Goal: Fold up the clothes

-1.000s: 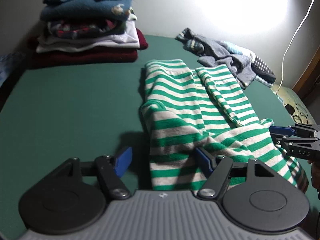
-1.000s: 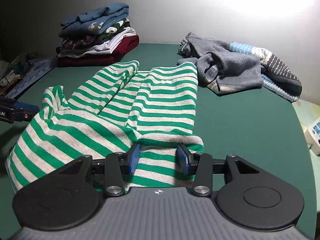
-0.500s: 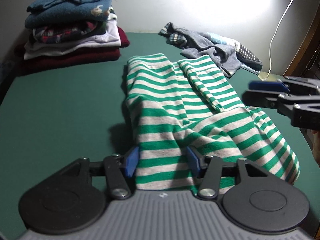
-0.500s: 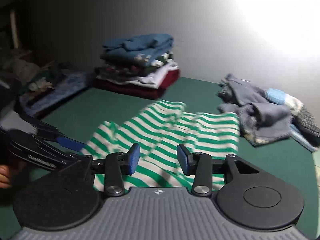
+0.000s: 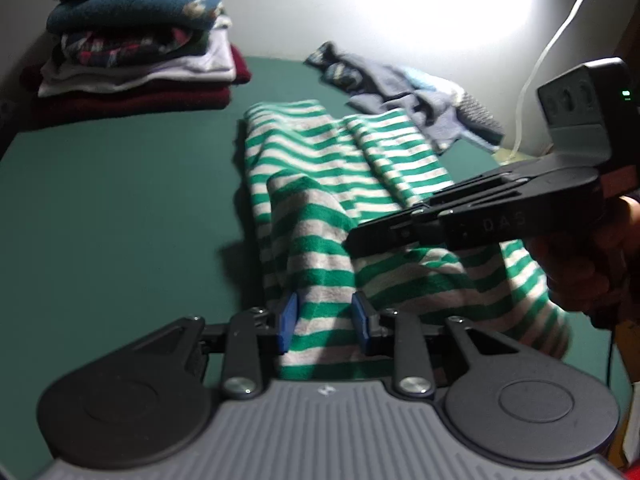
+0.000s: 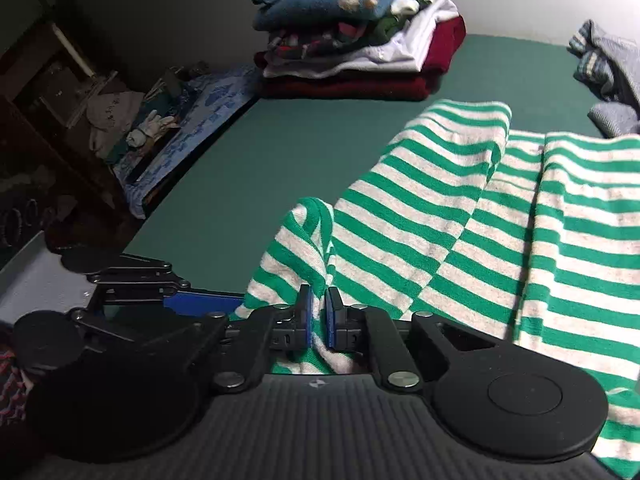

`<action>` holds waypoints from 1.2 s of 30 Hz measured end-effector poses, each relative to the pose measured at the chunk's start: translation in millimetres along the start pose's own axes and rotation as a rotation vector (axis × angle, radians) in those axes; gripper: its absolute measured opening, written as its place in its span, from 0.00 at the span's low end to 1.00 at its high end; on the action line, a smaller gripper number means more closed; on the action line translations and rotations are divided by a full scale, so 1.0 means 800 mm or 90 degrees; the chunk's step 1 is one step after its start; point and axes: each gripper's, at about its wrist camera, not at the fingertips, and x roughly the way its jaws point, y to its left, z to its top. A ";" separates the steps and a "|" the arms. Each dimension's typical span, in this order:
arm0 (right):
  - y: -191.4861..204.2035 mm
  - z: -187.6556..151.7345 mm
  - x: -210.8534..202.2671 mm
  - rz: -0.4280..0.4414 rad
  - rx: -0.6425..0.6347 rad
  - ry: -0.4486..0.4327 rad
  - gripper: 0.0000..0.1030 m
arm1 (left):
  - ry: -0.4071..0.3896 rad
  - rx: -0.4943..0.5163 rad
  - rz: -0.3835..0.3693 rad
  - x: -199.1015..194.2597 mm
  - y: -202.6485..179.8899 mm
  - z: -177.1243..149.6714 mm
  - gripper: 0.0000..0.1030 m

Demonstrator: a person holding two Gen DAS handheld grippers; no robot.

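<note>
since half a second ago the right gripper (image 6: 318,316) has closed in and now pinches a bunched fold of the striped shirt (image 6: 460,216), jaws narrow on the cloth. left gripper (image 5: 325,322) has fabric of the same shirt between its blue pads, jaws moderately apart; whether it truly grips i cannot tell. shirt lies partly folded on the green table (image 5: 120,208), near a stack of folded clothes (image 5: 136,48).

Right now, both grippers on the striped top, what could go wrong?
1. The left gripper has fabric between jaws that stand well apart, so the striped top could slip out on a lift.
2. The right gripper pinches only a thin fold near the edge; a hard pull may free it.
3. Both grippers sit close together and might collide.
</note>
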 end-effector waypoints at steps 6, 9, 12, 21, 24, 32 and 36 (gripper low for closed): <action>-0.011 -0.008 0.022 -0.061 -0.014 -0.001 0.36 | 0.027 -0.010 0.006 0.010 0.004 -0.013 0.41; -0.005 -0.007 0.006 -0.077 -0.011 -0.067 0.39 | 0.028 -0.027 -0.005 0.002 0.008 -0.018 0.41; 0.019 0.002 -0.004 -0.019 -0.077 -0.105 0.41 | 0.034 -0.056 -0.016 -0.005 0.013 -0.029 0.46; 0.019 0.022 0.071 -0.038 -0.072 -0.020 0.07 | 0.055 -0.061 -0.015 -0.016 0.003 -0.048 0.31; 0.015 0.019 0.071 -0.047 -0.036 -0.021 0.07 | 0.062 -0.056 -0.015 -0.020 -0.002 -0.052 0.31; -0.019 -0.061 -0.082 -0.171 0.121 -0.267 0.52 | 0.083 -0.021 -0.015 -0.028 -0.014 -0.057 0.31; -0.065 -0.129 -0.140 -0.299 0.196 -0.257 0.57 | 0.102 0.006 -0.014 -0.026 -0.021 -0.059 0.31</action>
